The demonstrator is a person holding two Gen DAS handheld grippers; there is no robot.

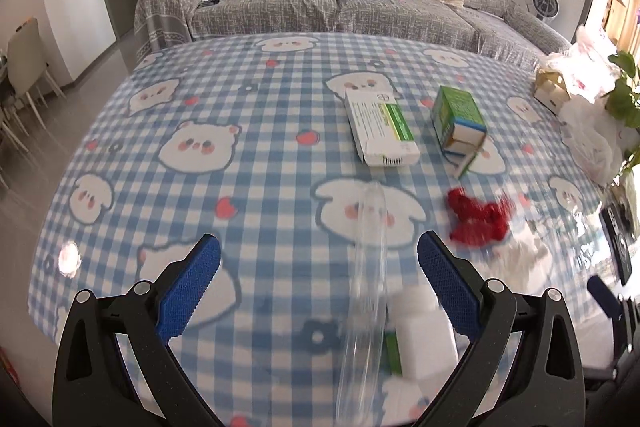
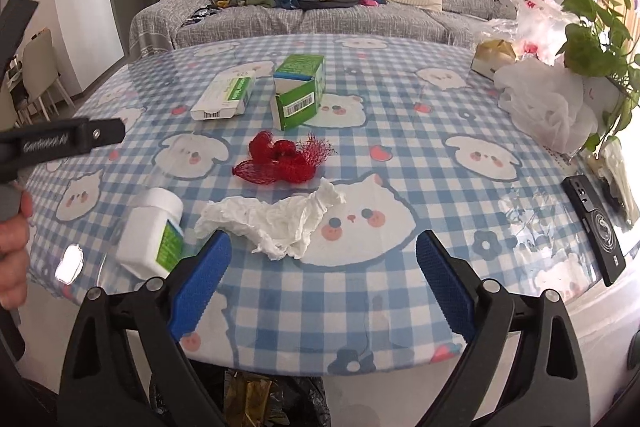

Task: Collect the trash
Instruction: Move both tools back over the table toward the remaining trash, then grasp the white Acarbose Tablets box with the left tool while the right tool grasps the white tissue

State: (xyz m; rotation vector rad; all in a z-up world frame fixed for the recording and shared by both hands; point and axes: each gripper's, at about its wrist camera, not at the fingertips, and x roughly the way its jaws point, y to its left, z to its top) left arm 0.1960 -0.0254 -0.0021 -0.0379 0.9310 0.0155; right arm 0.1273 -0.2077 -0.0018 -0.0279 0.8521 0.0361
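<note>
Hovering over the near edge of the table [image 2: 400, 291], the right claw [image 2: 322, 281] is hanging with its blue pads spread wide and nothing between them, and it appears to be lining up on the crumpled white tissue [image 2: 276, 219] lying just ahead. The left claw [image 1: 318, 287] is likewise gaping and empty, with the white pill bottle [image 1: 424, 339] lying on its side between the pads but not yet being gripped; a clear streak there is too blurred to name.

The trash is sitting scattered on the checked cloth: a red mesh net [image 2: 280, 161] just beyond the tissue, then an opened green carton [image 2: 298, 91] and a flat white-and-green box [image 2: 224, 97] side by side, further back. A dark bin bag [image 2: 248, 395] is showing under the table edge, probably waiting to receive the pieces. A phone [image 2: 596, 227] and some plastic bags [image 2: 548, 103] near the plant are lying well apart at the right, likely not rubbish.

As for writing, the carton is showing a barcode, the flat box is bearing a round cross-shaped logo too small to read, and the other handle in the right view is carrying lettering too blurred to make out.
</note>
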